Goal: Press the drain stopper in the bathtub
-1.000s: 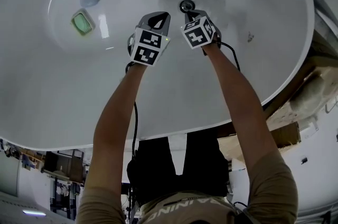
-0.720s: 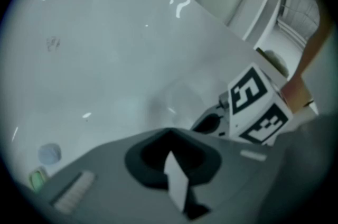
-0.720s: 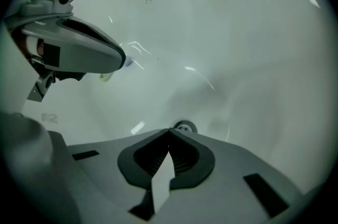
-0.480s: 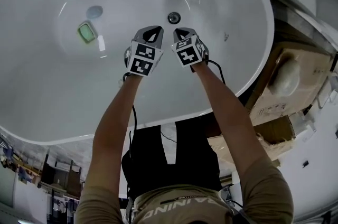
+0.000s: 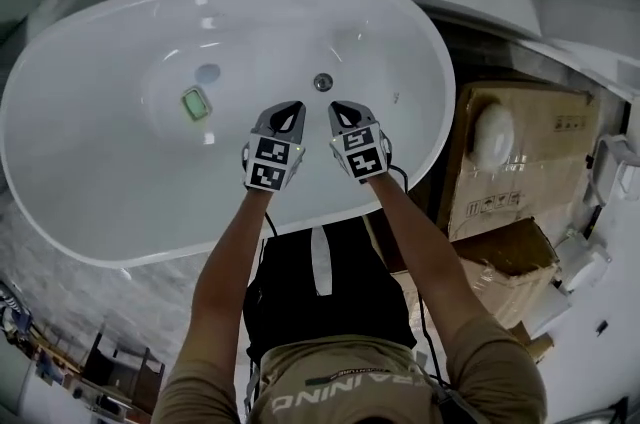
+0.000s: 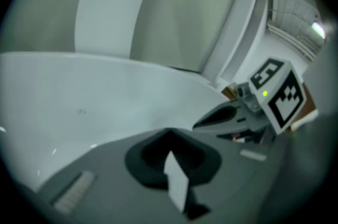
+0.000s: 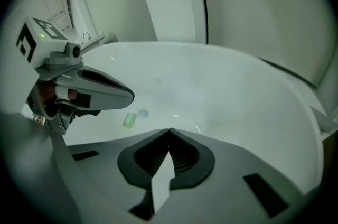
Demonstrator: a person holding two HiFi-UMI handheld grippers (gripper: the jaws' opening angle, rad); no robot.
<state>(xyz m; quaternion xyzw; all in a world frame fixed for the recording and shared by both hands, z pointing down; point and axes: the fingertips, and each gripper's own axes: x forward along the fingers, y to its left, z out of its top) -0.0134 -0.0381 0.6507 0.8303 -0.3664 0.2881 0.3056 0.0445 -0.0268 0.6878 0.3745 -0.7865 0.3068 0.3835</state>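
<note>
The right gripper (image 5: 340,112) has its two jaws drawn together tip to tip with nothing between them, and the left gripper (image 5: 290,109) is closed and empty in the same way; each gripper's own view shows only bare white tub wall past the meeting tips. They are held side by side, near each other but apart, over the near long side of the bathtub (image 5: 95,247).

A second ago the right gripper's tip was down at the drain stopper (image 5: 322,82), touching it or just over it. Half a second ago it had already drawn back, and now both grippers are lifted well clear of the tub floor, with the whole oval rim in the head view. The stopper sits on the tub floor, right of the middle and toward the far long side, beyond the two tips and apart from them.

That retreat suggests the press has been made and the person is backing away. Whether the stopper has actually gone down is too small to tell from here.

Farther left on the floor lie a small green piece (image 5: 194,103) and a pale blue disc (image 5: 208,72), both untouched. Cardboard boxes (image 5: 530,162) stand beyond the tub's right end
</note>
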